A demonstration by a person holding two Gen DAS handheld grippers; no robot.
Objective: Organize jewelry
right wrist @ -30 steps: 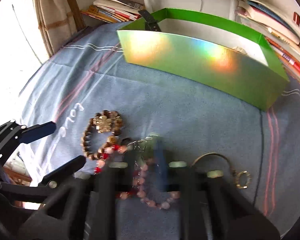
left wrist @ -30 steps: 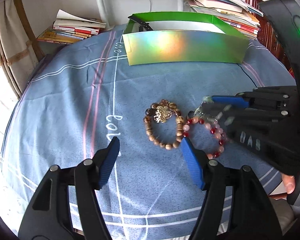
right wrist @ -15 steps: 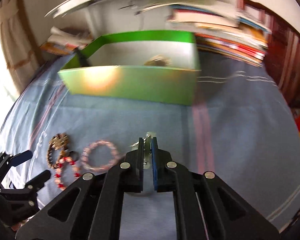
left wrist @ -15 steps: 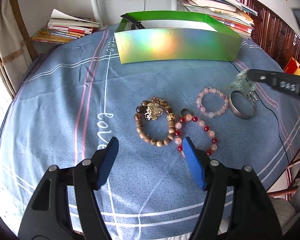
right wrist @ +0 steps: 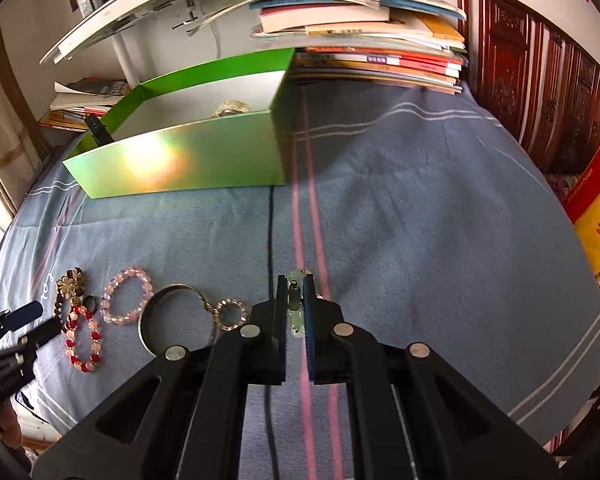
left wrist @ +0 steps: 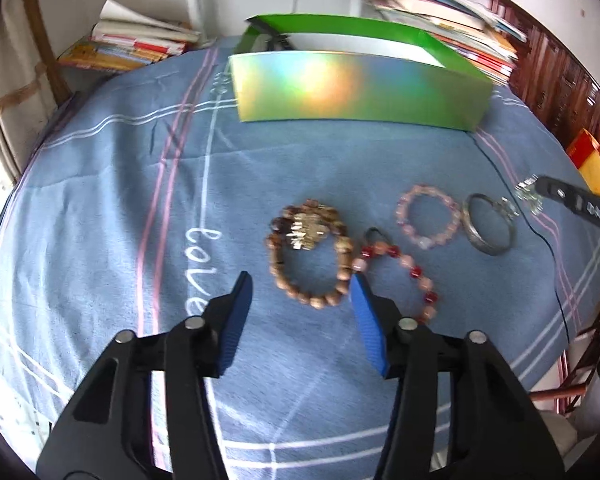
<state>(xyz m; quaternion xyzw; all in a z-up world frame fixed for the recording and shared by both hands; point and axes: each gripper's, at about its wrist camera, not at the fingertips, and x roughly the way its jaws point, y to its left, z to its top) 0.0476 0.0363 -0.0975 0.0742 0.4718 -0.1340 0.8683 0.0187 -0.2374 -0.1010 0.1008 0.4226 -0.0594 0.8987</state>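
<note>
My left gripper (left wrist: 300, 292) is open and empty, just in front of a brown bead bracelet (left wrist: 310, 252) with a gold charm. A red-and-pink bead bracelet (left wrist: 400, 276), a pink bead bracelet (left wrist: 428, 216) and a silver bangle (left wrist: 488, 224) lie to its right on the blue cloth. My right gripper (right wrist: 295, 300) is shut on a small pale crystal jewel (right wrist: 296, 308), held above the cloth; it shows at the right edge of the left wrist view (left wrist: 530, 196). The open green box (right wrist: 196, 148) stands at the back with one jewel (right wrist: 230, 109) inside.
A small beaded ring (right wrist: 231, 313) lies beside the bangle (right wrist: 176, 320). A black cable (right wrist: 271, 240) runs across the cloth. Stacks of books (right wrist: 372, 56) sit behind the box. A dark wooden cabinet (right wrist: 540, 80) stands at the right.
My right gripper has lifted off the bracelets with the crystal jewel and swung right, away from the left gripper. The left gripper has stayed open near the brown bracelet.
</note>
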